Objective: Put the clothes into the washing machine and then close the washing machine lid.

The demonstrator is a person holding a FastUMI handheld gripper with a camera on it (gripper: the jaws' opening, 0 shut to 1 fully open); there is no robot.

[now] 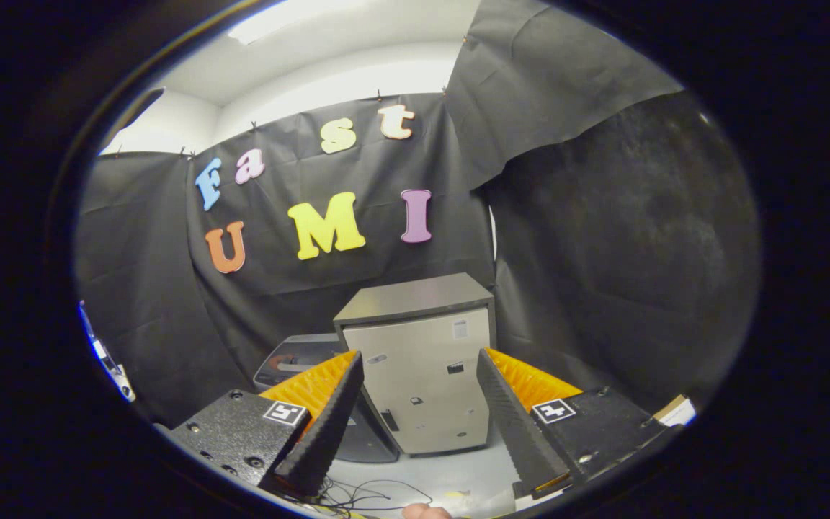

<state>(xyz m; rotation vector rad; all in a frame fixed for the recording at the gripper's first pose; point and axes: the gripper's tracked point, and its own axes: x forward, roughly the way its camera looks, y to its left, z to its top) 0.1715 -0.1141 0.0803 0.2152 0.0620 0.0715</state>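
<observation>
Item 1: gripper (418, 418). Fingers spread wide apart, nothing betw. them, gripping nothing. Each finger has a ribbed inner face. A square black-and-white marker tag sits on each finger mount.

Item 2: washing machine (422, 367). Boxy, pale front panel, darker grey flat top. Stands upright on the light floor, just ahead of the fingers and framed betw. them, not touching either. Top lid lies flat, looks closed. Few small stickers/marks on the front; too small to read.

Item 3: second appliance (300, 357). Low, dark grey, w/ rounded top; sits just beside the washer on its left side, partly hidden behind the left finger. Kind cannot be told.

Item 4: thin dark cables (372, 497). Loose tangle on the floor, near the fingertips, in front of the washer.

Item 5: black cloth wall (602, 238). Hangs behind and to the right of the washer; creased, one sheet overlapping another.

Item 6: white ceiling (328, 65). Above the cloth, w/ a bright light strip.

Item 7: a fingertip (426, 512), low, betw. the fingers.
</observation>
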